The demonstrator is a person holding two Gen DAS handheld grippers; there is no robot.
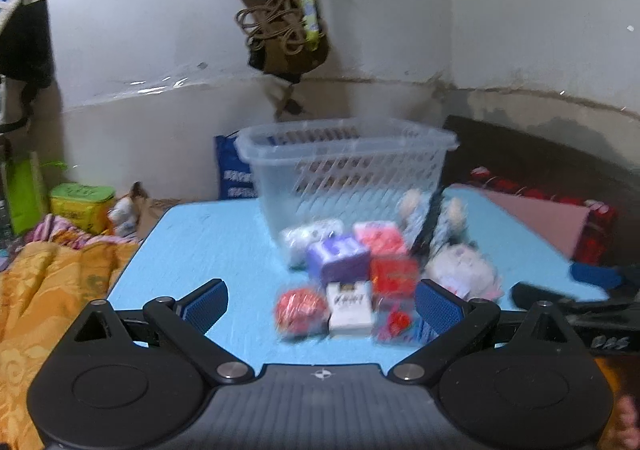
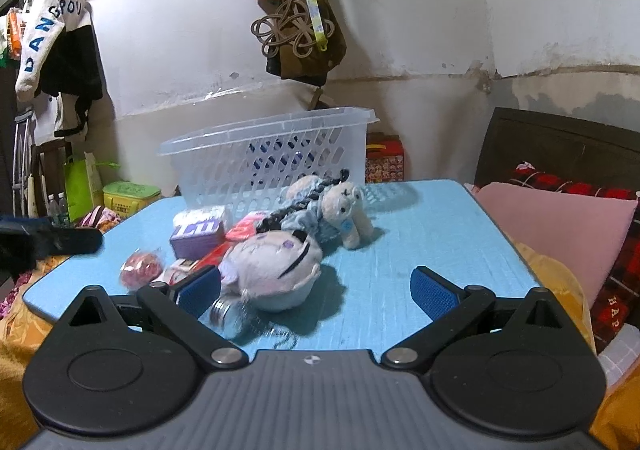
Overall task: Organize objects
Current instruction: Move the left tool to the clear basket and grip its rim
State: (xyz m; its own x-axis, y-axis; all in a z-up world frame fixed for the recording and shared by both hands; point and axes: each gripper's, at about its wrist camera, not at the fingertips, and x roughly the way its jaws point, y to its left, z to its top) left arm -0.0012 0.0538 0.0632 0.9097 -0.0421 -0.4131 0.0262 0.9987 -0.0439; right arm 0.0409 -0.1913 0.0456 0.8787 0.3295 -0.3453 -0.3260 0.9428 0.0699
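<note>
A clear plastic basket (image 1: 348, 166) (image 2: 272, 154) stands at the back of the light blue table (image 1: 208, 250) (image 2: 420, 250). In front of it lies a cluster: a purple box (image 1: 338, 260) (image 2: 198, 234), a red box (image 1: 394, 276), a white box (image 1: 349, 308), a red ball (image 1: 298, 312) (image 2: 140, 268), a round pale plush (image 2: 276, 270) (image 1: 464, 270), a doll in blue (image 2: 332, 210) and a small jar (image 2: 226, 316). My left gripper (image 1: 320, 304) is open, hovering before the boxes. My right gripper (image 2: 316, 292) is open near the pale plush.
Orange bedding (image 1: 44, 290) lies left of the table, a pink pillow (image 2: 560, 226) and red plaid fabric (image 2: 580, 186) to the right. Bags (image 2: 296, 10) hang on the wall behind the basket. A green-lidded box (image 2: 130, 196) sits at back left. The other gripper's black body (image 1: 568, 302) (image 2: 48, 240) shows at each view's edge.
</note>
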